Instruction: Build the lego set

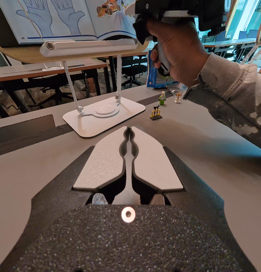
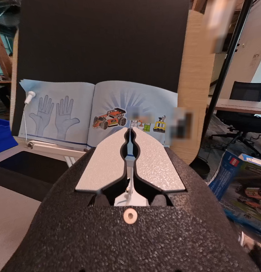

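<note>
At 12 o'clock in the left wrist view, the grey-padded left gripper (image 1: 129, 128) is pressed together, empty; small yellow-and-black lego barrier (image 1: 156, 113) stands at 1 o'clock. Right wrist view: right gripper (image 2: 129, 128), likewise closed, faces the open pale-blue instruction booklet (image 2: 88, 111) at 12 o'clock; consult its page before gripping.

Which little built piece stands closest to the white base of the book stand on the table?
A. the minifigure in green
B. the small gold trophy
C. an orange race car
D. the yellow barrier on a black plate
D: in the left wrist view the yellow barrier stands just right of the stand base, while the green minifigure and the trophy stand farther back and right.
</note>
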A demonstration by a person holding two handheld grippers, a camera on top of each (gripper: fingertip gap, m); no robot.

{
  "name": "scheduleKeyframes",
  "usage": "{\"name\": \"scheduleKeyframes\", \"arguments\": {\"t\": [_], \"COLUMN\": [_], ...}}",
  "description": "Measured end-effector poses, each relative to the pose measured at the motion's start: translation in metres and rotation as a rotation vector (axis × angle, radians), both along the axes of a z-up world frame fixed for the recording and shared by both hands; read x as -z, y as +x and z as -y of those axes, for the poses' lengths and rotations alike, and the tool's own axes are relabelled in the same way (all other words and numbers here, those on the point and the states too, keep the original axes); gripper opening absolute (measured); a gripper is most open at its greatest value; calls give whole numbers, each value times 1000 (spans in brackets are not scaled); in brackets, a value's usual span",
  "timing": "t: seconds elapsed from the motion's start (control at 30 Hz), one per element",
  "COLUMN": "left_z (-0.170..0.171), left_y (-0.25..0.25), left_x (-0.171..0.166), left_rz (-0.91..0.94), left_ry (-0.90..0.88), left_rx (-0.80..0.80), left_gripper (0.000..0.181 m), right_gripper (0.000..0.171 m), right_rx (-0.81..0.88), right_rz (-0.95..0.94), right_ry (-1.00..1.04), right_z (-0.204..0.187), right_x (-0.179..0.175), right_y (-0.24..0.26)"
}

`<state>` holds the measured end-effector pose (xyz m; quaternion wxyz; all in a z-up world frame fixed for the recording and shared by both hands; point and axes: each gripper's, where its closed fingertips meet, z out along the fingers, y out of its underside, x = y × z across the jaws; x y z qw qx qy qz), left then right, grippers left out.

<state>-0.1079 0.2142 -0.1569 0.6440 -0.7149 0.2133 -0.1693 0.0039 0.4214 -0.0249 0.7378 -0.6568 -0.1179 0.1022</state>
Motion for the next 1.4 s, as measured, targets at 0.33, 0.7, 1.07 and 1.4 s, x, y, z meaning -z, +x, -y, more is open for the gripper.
{"name": "scheduleKeyframes", "arguments": {"t": [0.33, 0.7, 1.07, 1.4], "left_z": [1, 8, 27, 59], "left_y": [3, -2, -14, -222], "left_x": [-2, -21, -81, -5], "left_rz": [-20, 8, -155, -315], "left_ry": [27, 63, 195, -455], "left_rx": [2, -54, -86, -217], "left_gripper": [0, 0, 0, 21], "right_gripper": [4, 4, 0, 0], "right_rx": [8, -124, -201, -288], "right_rz": [64, 37, 109, 126], "right_ry": [23, -205, -194, -213], "right_z": [30, 188, 217, 229], "right_x": [-24, 54, 104, 105], "right_y": [18, 35, 20, 8]}}
